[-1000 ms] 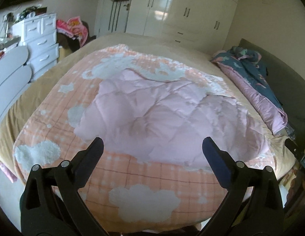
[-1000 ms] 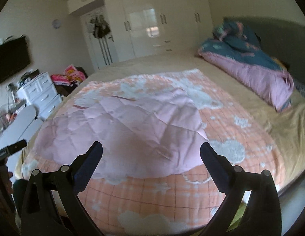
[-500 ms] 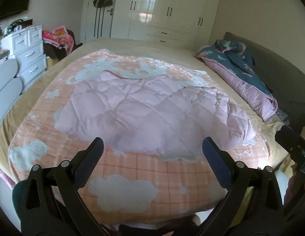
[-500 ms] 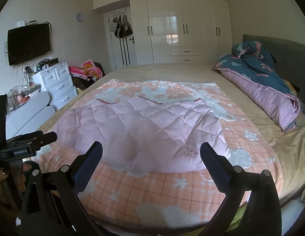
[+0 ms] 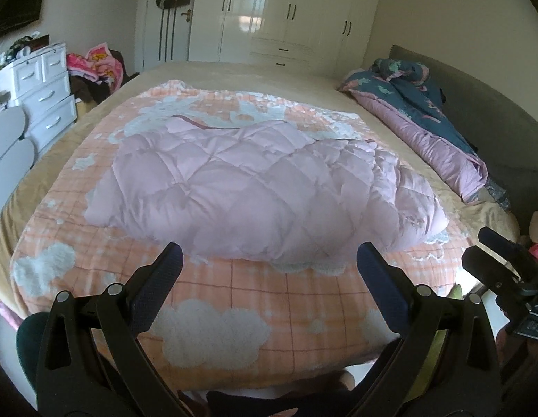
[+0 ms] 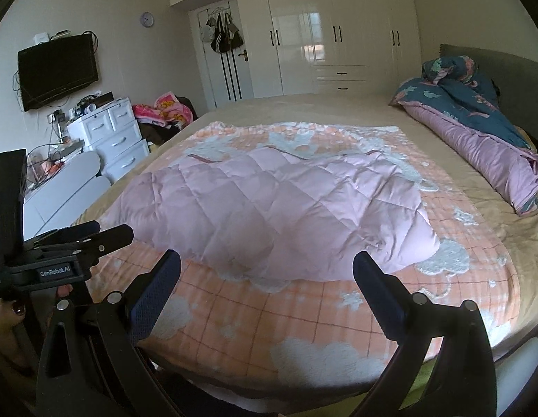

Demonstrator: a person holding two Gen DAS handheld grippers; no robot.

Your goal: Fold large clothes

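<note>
Black tongs with blue pads are hanging spread wide and gripping nothing: the left gripper [image 5: 269, 264] and the right gripper [image 6: 267, 266] are both hovering off the near edge of the bed [image 6: 303, 104], apart from the cloth. Straight ahead of both, the pink quilted coat [image 5: 255, 187] is lying flat on the orange checked blanket [image 5: 269, 299], its long axis running side to side across the view. Neither tong is touching it. Judging by the views, the left one is sitting nearer the coat's left end and the right one nearer its right end, so each hem corner is falling to its own side. Drawers of the white dresser [image 6: 112, 135] are shut, their contents hidden.
</note>
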